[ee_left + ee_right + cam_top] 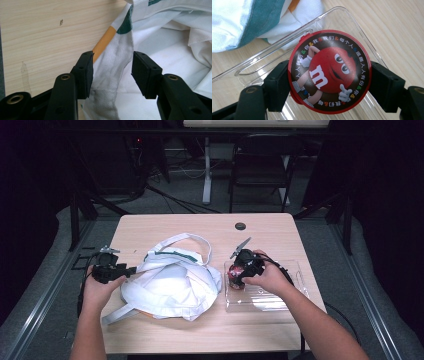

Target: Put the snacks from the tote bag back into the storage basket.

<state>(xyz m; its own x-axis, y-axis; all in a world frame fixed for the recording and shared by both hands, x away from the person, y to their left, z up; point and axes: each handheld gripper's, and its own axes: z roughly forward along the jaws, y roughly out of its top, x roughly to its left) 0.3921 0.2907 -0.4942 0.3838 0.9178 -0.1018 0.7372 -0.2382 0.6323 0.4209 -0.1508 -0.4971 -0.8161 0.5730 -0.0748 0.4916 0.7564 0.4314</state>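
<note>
A white cloth bag (pixel 170 285) with green and orange trim lies crumpled on the left half of the wooden table (pixel 150 227). My left gripper (pixel 131 269) sits at the bag's left edge. In the left gripper view, a taut strip of the bag's rim (pixel 112 62) fills the gap in my left gripper (pixel 112 72), touching both pads. My right gripper (pixel 331 83) is shut on a round red candy tin (pixel 329 72) with a cartoon lid, one pad on each side. It holds the tin (pixel 234 274) over the left end of a clear plastic tray (pixel 295 270).
The bag (pixel 237 20) lies close against the tray (pixel 274 50). One bag handle (pixel 192 240) loops toward the far side; another strap (pixel 115 312) trails toward the near edge. A dark cable hole (pixel 240 226) marks the far table edge. A chair (pixel 260 165) stands beyond.
</note>
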